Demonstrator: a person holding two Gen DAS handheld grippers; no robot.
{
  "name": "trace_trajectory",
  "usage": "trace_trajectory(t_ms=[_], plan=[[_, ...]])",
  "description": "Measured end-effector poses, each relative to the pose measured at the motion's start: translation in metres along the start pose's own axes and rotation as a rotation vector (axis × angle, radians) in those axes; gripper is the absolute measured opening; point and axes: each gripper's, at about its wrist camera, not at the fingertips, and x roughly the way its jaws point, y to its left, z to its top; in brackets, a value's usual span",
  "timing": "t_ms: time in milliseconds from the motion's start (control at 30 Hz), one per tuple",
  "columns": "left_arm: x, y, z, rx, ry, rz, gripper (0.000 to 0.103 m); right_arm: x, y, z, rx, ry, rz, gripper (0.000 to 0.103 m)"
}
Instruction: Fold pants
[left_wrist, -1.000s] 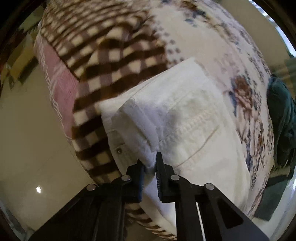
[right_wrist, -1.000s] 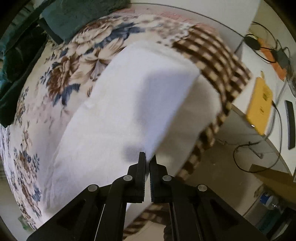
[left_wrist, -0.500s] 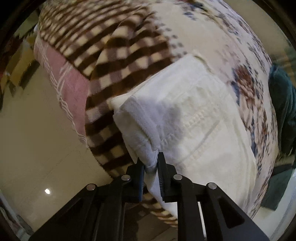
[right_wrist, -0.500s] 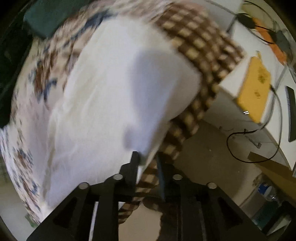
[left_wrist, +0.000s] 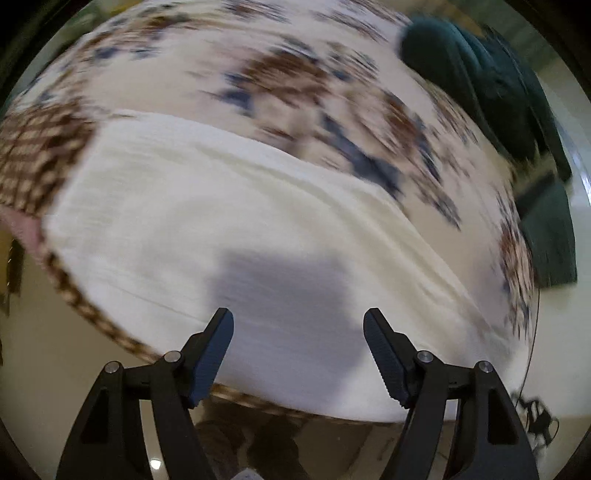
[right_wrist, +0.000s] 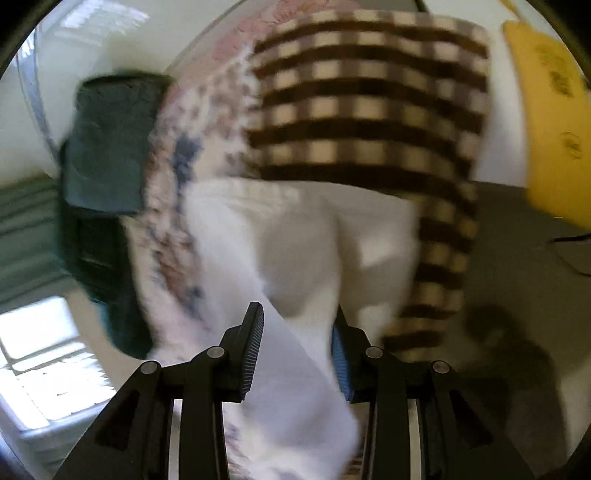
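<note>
The white pants (left_wrist: 229, 229) lie folded across a floral and brown-checked cover (left_wrist: 295, 81) on a rounded surface. My left gripper (left_wrist: 298, 325) is open and empty, its jaws wide apart just above the pants' near edge. In the right wrist view the white pants (right_wrist: 295, 236) run from the checked cloth (right_wrist: 369, 92) down between my jaws. My right gripper (right_wrist: 297, 321) is open, with the cloth lying loose between its fingers. Both views are motion-blurred.
A dark green cloth (left_wrist: 480, 85) lies at the far right of the cover; it also shows in the right wrist view (right_wrist: 107, 144) at left. A yellow object (right_wrist: 546, 110) sits at the right. Bare floor (left_wrist: 55, 350) lies below the cover's edge.
Both grippers were shut on the white pants; both have now opened. The left has let go and swung to face the pants' long side. The right view has turned too.
</note>
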Motion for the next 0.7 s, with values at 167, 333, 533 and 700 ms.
trace_trajectory(t_ms=[167, 333, 533, 700], plan=[[0.03, -0.068, -0.013, 0.096, 0.067, -0.014, 0.071, -0.034, 0.03, 0.015, -0.211, -0.136, -0.116, 0.026], [0.056, -0.117, -0.022, 0.204, 0.088, 0.01, 0.071, -0.021, 0.007, 0.033, -0.2, -0.001, -0.178, 0.027], [0.092, -0.145, -0.025, 0.282, 0.153, 0.051, 0.071, 0.001, -0.022, 0.047, -0.09, 0.034, -0.109, 0.027], [0.1, -0.153, -0.025, 0.29, 0.169, 0.064, 0.071, 0.007, -0.014, 0.044, -0.116, -0.026, -0.163, 0.005]])
